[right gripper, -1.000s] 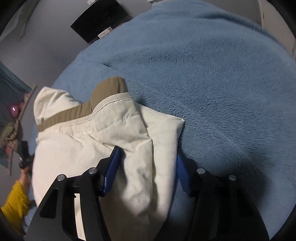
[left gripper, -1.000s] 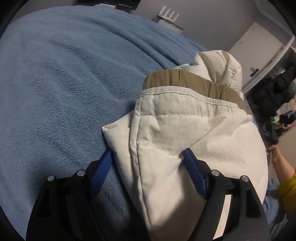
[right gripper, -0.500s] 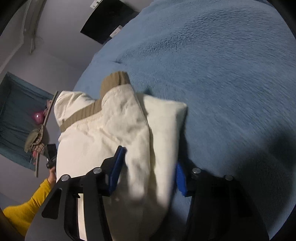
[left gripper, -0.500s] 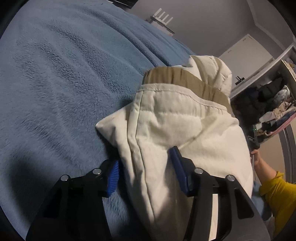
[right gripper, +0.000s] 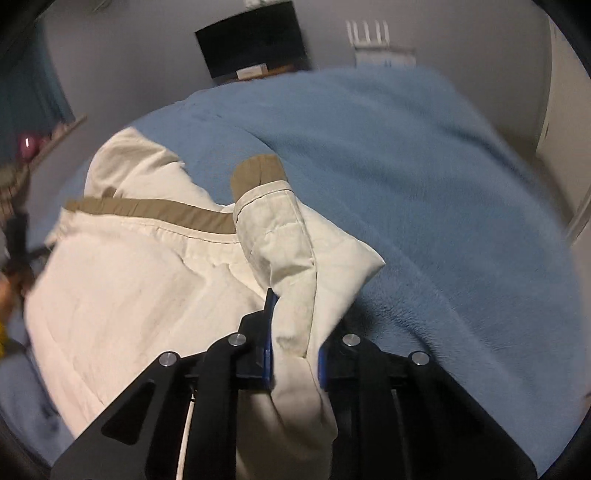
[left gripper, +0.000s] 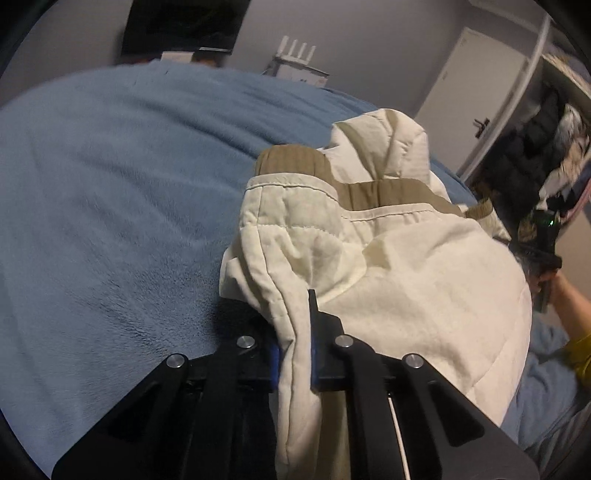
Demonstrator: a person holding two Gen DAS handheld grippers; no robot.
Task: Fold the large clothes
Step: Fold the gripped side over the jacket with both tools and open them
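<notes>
A cream padded jacket (left gripper: 406, 266) with tan ribbed trim lies folded on a blue fleece blanket (left gripper: 110, 206). My left gripper (left gripper: 293, 354) is shut on the jacket's left edge, cloth bunched between the blue pads. In the right wrist view the same jacket (right gripper: 140, 280) lies on the blanket (right gripper: 443, 192), a tan cuff (right gripper: 258, 171) sticking out. My right gripper (right gripper: 293, 354) is shut on the jacket's right edge, lifting it slightly.
A white door (left gripper: 476, 96) and an open wardrobe of clothes (left gripper: 546, 140) stand at the right. A dark screen (right gripper: 251, 48) and a white router (right gripper: 369, 33) sit beyond the bed. A person's yellow-sleeved arm (left gripper: 576, 332) shows at the right.
Both grippers went from open around the jacket's edges to shut on them. Both views tilted up, showing more of the room, and the jacket edges lifted and bunched.
</notes>
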